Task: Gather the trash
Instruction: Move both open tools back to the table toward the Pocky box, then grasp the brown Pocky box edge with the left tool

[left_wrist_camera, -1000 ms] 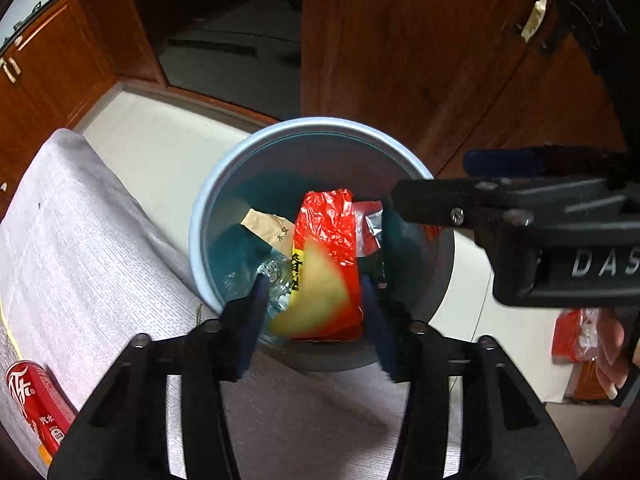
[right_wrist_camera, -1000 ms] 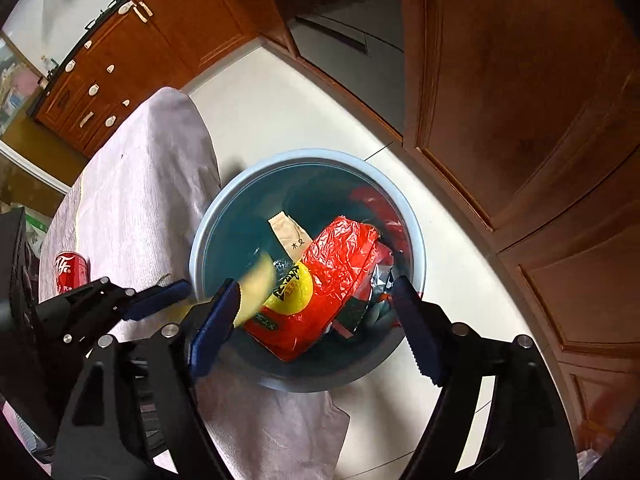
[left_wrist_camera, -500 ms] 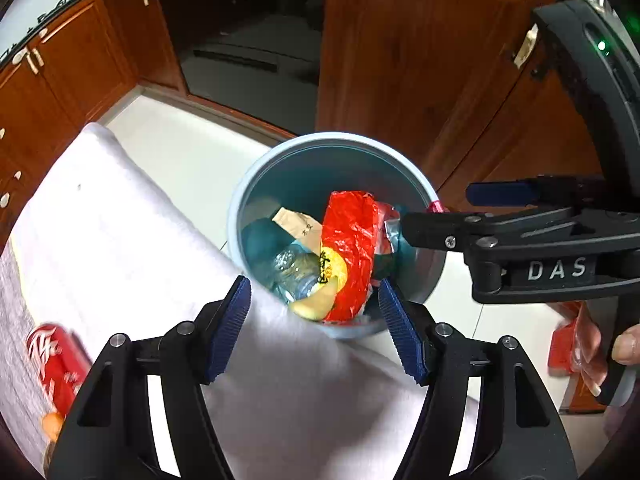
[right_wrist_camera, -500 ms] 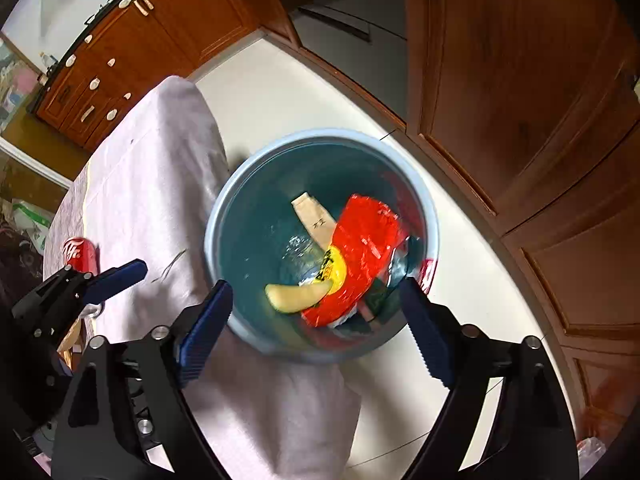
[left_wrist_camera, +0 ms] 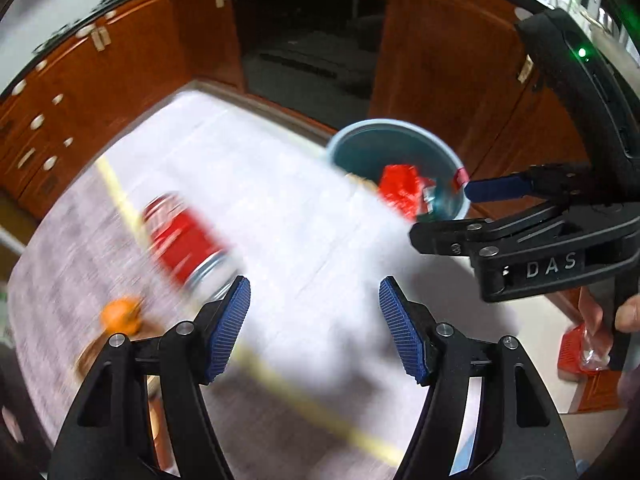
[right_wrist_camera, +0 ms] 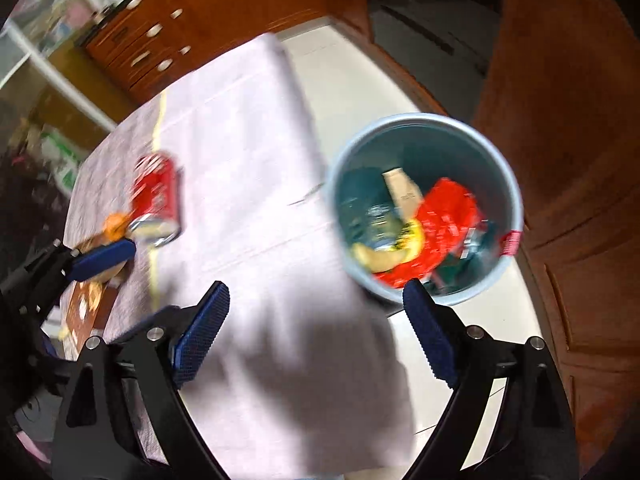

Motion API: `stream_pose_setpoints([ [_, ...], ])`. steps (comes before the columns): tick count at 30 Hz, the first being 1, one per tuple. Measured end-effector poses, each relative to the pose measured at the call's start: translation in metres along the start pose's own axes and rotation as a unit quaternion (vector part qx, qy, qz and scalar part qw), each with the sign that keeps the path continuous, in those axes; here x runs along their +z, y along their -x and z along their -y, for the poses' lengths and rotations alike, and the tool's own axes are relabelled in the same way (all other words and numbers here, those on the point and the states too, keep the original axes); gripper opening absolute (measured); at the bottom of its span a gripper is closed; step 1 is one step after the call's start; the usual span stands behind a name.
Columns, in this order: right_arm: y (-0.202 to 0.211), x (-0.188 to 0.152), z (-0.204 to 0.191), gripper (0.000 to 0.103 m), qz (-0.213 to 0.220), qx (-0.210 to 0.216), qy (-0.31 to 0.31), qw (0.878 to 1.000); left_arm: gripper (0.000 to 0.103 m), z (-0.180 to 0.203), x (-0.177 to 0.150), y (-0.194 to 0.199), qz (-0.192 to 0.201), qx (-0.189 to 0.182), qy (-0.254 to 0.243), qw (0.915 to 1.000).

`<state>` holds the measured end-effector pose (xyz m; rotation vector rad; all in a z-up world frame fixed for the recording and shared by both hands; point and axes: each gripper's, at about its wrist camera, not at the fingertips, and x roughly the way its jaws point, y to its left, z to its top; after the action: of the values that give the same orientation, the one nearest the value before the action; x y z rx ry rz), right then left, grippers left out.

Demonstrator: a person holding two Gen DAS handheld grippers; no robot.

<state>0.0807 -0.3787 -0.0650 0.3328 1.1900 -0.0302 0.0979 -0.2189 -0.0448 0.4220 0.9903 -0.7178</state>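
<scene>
A blue trash bin stands on the floor beside the table's end; it holds a red snack bag, a banana peel and other wrappers. It also shows in the left wrist view. A red soda can lies on the cloth-covered table, also seen in the right wrist view. A small orange object lies near it. My left gripper is open and empty over the table. My right gripper is open and empty, above the table's edge near the bin.
Brown wooden cabinets line the back wall, and a wooden door stands behind the bin. A brown flat item lies at the table's left. White floor tiles surround the bin. Both views are motion-blurred.
The banana peel dropped from my left gripper into the bin. Both grippers then swung left, away from the bin and back over the table, bringing the soda can into view.
</scene>
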Motion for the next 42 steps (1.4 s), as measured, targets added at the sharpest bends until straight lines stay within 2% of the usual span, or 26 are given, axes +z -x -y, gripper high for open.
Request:
stream_pose_setpoints([
  [3, -0.003, -0.010, -0.034, 0.084, -0.010, 0.008, 0.025, 1.000, 0.073, -0.031, -0.032, 0.022, 0.004, 0.012, 0.023, 0.9996],
  [9, -0.009, -0.032, -0.106, 0.084, -0.028, 0.024, 0.073, 0.997, 0.074, -0.092, -0.095, 0.058, 0.008, 0.037, 0.061, 0.9974],
  [16, -0.024, -0.057, -0.181, 0.084, -0.056, 0.034, 0.123, 0.990, 0.075, -0.149, -0.169, 0.068, -0.024, 0.058, 0.082, 0.9946],
  [19, -0.033, -0.064, -0.204, 0.084, -0.068, 0.037, 0.133, 0.988, 0.075, -0.173, -0.187, 0.064, -0.031, 0.059, 0.097, 0.9930],
  [25, -0.052, -0.072, -0.236, 0.082, -0.082, 0.039, 0.144, 0.985, 0.075, -0.207, -0.207, 0.061, -0.033, 0.029, 0.116, 0.9923],
  [28, -0.060, -0.069, -0.245, 0.074, -0.090, 0.040, 0.137, 0.986, 0.075, -0.216, -0.207, 0.056, -0.034, 0.004, 0.116, 0.9927],
  [30, -0.066, -0.065, -0.253, 0.064, -0.093, 0.038, 0.132, 0.986, 0.075, -0.221, -0.206, 0.052, -0.033, -0.011, 0.117, 0.9925],
  [42, -0.101, -0.053, -0.272, 0.064, -0.108, 0.013, 0.137, 0.985, 0.075, -0.228, -0.206, 0.034, -0.036, -0.071, 0.121, 0.9895],
])
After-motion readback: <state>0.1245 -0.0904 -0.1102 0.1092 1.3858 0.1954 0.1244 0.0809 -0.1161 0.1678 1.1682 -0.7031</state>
